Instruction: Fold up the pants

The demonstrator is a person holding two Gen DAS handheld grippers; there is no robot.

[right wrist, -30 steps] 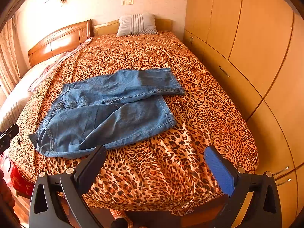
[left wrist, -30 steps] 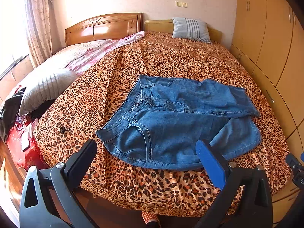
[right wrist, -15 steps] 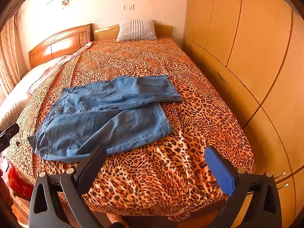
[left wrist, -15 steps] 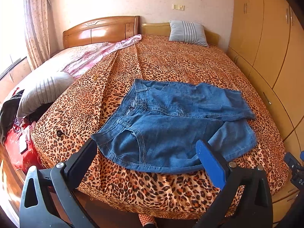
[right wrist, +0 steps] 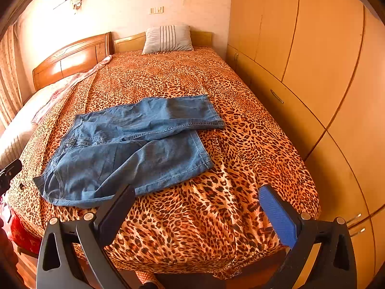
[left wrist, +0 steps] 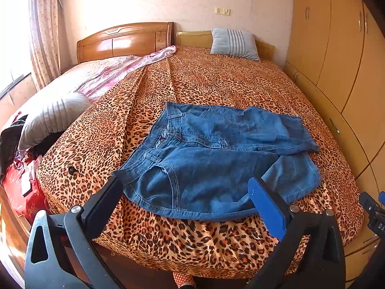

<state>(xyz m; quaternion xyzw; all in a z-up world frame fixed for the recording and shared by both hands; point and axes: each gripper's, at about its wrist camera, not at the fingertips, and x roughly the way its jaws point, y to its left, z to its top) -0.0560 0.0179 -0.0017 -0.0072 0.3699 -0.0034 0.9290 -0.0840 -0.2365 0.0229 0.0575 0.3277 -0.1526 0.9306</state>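
On my left, the left gripper [left wrist: 185,190] has its fingers spread wide, holding nothing, above the bed's near edge. The blue denim pants [left wrist: 216,159] lie flat on the leopard-print bedspread [left wrist: 216,82], waistband left, legs pointing right. My right gripper [right wrist: 196,196] is likewise spread apart and empty, beside the hems.

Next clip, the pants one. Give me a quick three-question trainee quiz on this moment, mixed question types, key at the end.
1. True or false: the left claw is shut on the jeans.
2. The jeans lie on: A) the floor B) the leopard-print bedspread C) the striped pillow.
3. Fill in: the waistband lies toward the ___ claw.

Key: 1 false, both claws are open, the right claw too. 2 B. 3 left.
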